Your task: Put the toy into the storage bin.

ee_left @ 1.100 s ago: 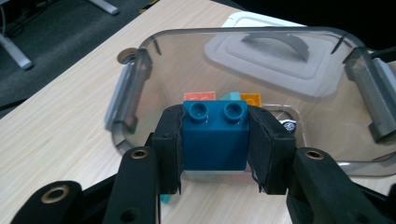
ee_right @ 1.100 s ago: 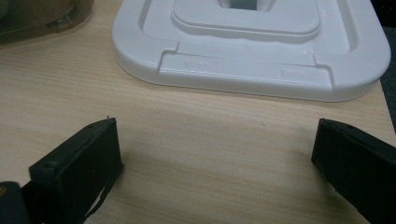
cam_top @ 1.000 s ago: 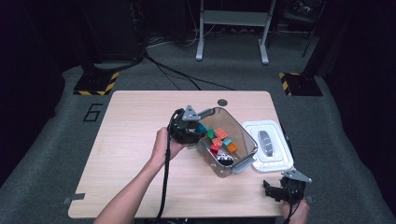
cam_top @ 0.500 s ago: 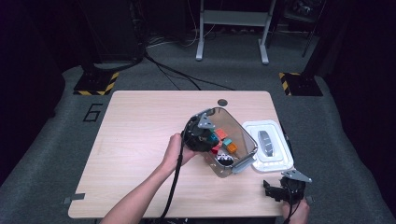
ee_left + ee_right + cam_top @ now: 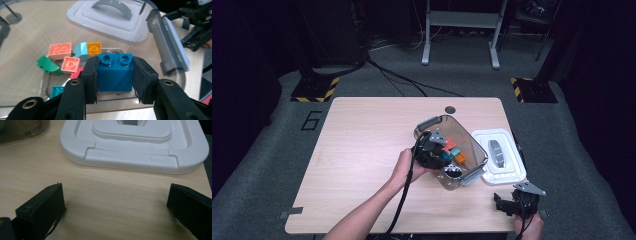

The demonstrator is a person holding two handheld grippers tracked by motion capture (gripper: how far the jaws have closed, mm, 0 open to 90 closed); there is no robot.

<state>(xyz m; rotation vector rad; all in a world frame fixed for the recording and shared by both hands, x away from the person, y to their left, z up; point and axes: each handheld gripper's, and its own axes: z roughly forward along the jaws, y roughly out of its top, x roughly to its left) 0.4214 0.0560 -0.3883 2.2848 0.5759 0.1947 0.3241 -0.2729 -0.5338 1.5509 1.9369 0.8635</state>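
The dark teal two-stud block [image 5: 115, 72] is sitting clamped between the pads of the left claw [image 5: 115, 80], studs upward, and it is hanging just above the floor of the clear plastic bin [image 5: 476, 150], over the end of the bin nearest the person. The move ahead looks like a drop, and it is turning on this: the block is lying straight ahead of the claw and directly over a bare patch of bin floor, while the loose blocks are lying a little beyond and to the side of it in the left gripper view — a salmon four-stud block [image 5: 60, 51], a salmon one-stud block [image 5: 71, 65], a green curved piece [image 5: 48, 66], an orange block [image 5: 94, 48] and a pale teal piece [image 5: 81, 49]. So letting go here would probably set it down beside the pile rather than on it. The right claw [image 5: 115, 202] is standing wide apart with nothing in it, resting low over the surface [image 5: 362, 140] just in front of the white lid [image 5: 499, 156], which is lying flat beside the bin. The left hand [image 5: 404, 167] is much the nearer to the bin. Around the wooden surface, grey carpet and a dark room are showing, with cables and a metal stand [image 5: 459, 22] behind.
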